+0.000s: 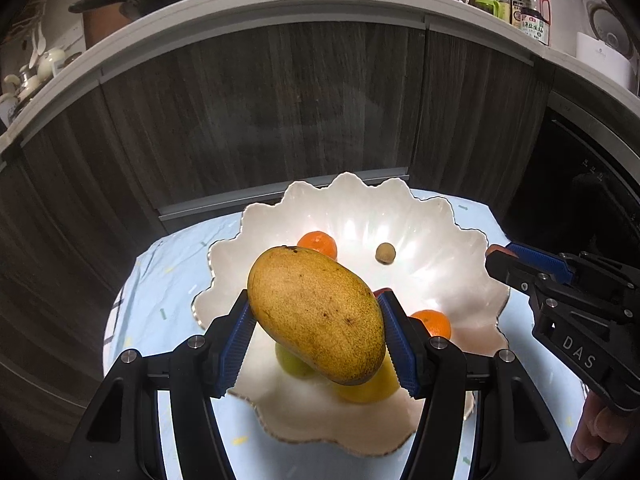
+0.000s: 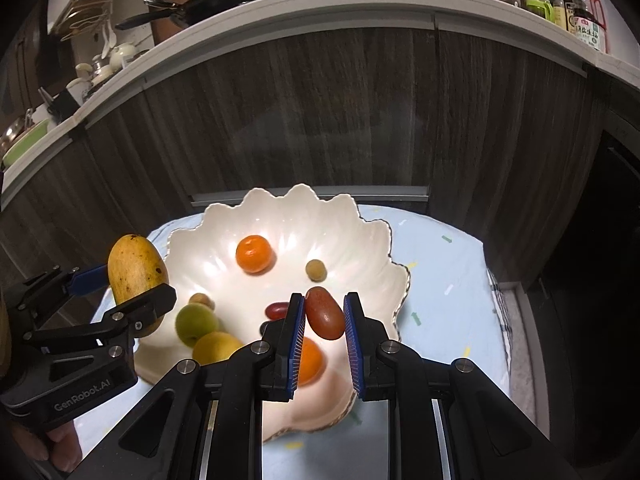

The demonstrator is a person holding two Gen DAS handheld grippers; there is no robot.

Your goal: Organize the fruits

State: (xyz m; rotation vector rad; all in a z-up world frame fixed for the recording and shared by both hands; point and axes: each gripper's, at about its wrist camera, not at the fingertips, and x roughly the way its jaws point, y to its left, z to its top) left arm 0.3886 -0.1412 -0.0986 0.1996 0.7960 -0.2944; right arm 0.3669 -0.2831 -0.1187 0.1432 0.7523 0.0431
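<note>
Both tongs (image 1: 318, 340) (image 2: 323, 344) matte black w/ blue ribbed pads, silver screws, white "DAS"/"GenRobot.AI" lettering

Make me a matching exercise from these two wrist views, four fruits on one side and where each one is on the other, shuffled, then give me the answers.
Things:
1. yellow-brown speckled mango
2. oblong red-brown fruit
3. round orange tangerine
4. small round tan fruit

Places:
A. between the right gripper fingers
B. lying in the white scalloped bowl, far left
C. clamped in the left gripper
D. lying in the bowl, far right

Pairs: 1-C, 2-A, 3-B, 4-D
</note>
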